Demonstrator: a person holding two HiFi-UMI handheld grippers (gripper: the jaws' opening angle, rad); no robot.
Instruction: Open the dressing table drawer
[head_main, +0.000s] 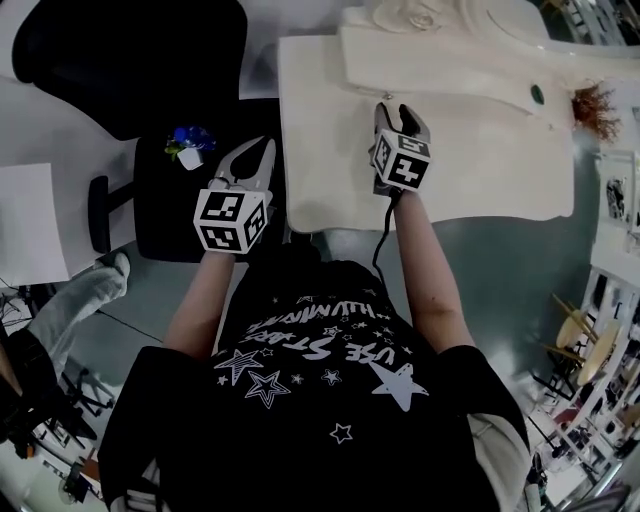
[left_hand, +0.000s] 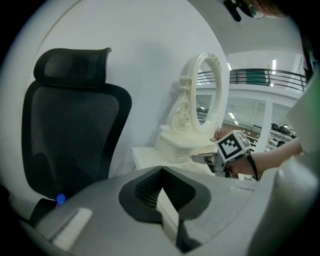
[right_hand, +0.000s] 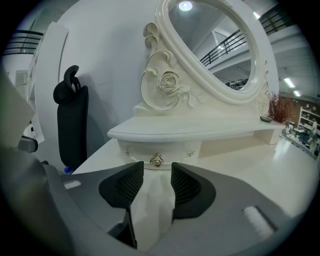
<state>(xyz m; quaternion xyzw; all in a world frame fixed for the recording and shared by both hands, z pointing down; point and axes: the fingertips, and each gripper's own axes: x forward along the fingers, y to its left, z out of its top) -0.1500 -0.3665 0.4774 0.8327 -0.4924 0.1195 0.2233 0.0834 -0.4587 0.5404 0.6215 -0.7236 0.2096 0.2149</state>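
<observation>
The cream dressing table carries a raised shelf unit with an oval mirror. Under the shelf is a small drawer with a metal knob. My right gripper points at that knob, jaws open, with the knob just beyond the tips and nothing between the pads. In the head view the right gripper reaches over the table's left part. My left gripper hovers over the black chair seat beside the table, and its jaws meet at the tips, holding nothing.
A black mesh office chair stands left of the table, with a small blue and white object on its seat. A reddish dried plant and a small dark dish sit at the table's right end.
</observation>
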